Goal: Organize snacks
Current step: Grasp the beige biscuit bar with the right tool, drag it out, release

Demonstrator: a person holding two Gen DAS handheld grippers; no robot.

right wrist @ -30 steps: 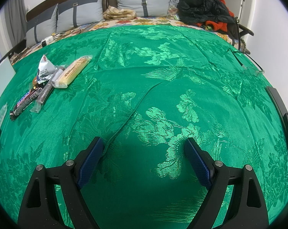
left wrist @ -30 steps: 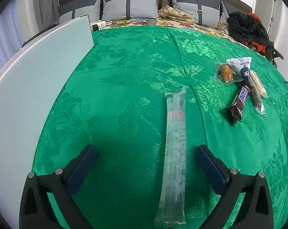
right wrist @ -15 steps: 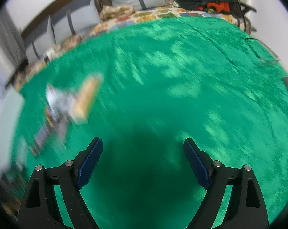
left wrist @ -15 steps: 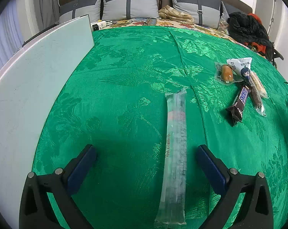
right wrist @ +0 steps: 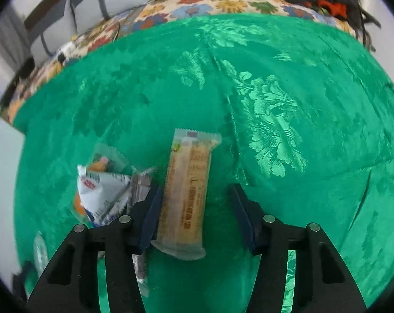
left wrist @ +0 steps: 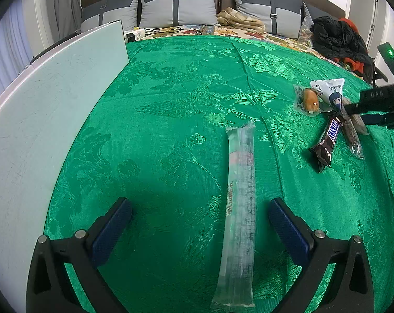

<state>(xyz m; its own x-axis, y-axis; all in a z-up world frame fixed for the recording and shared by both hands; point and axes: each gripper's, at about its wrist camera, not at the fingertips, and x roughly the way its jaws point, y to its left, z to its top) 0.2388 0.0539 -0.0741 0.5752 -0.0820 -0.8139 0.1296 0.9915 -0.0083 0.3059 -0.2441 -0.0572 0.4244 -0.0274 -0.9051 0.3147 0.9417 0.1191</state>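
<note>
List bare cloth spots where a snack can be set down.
Free: the green cloth between the pale board and the long clear tube packet, and the cloth right of the beige wafer bar, which lies between the right tool fingers. Crowded: the cluster around the brown Snickers bar and white triangular pouch.

We see the right gripper [right wrist: 194, 211] low over the green cloth [right wrist: 275, 109], its jaws apart and straddling a tan wafer bar in clear wrap [right wrist: 187, 193]; the left finger [right wrist: 151, 216] sits right against the bar's edge, the right finger [right wrist: 242, 216] stands clear of it. Just left of the bar we note a white triangular packet [right wrist: 100, 193] lying over an orange snack in clear wrap [right wrist: 103, 160], with a dark wrapped bar [right wrist: 140, 185] between packet and left finger. Toward the cloth's far edge we record a floral bedspread [right wrist: 197, 5] and grey pillows [right wrist: 92, 10].
</note>
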